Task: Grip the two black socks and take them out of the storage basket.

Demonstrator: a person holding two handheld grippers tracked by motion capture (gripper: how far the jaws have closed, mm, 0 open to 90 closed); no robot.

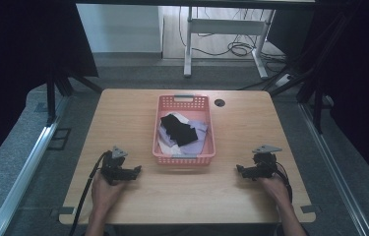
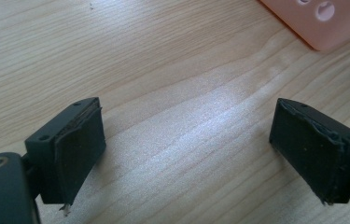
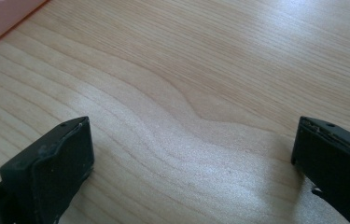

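A pink plastic basket [image 1: 206, 129] stands in the middle of the wooden table [image 1: 123, 113], holding a black cloth [image 1: 178, 129] on top of pale lilac and white cloths [image 1: 199, 129]. My left gripper [image 1: 137, 169] rests on the table to the basket's front left, jaws pointing right toward it, open and empty [image 2: 189, 140]. My right gripper [image 1: 238, 169] rests to the basket's front right, jaws pointing left, wide open over bare wood [image 3: 193, 154]. A corner of the basket [image 2: 324, 23] lies beyond the left jaws, and a pink corner of the basket [image 3: 0, 16] beyond the right ones.
A round cable hole [image 1: 220, 103] sits in the table behind the basket's right side. Bare wood spreads to either side of the basket and along the front edge. Beyond the table stand a white desk frame [image 1: 221, 34] and dark stands [image 1: 54, 83] on grey carpet.
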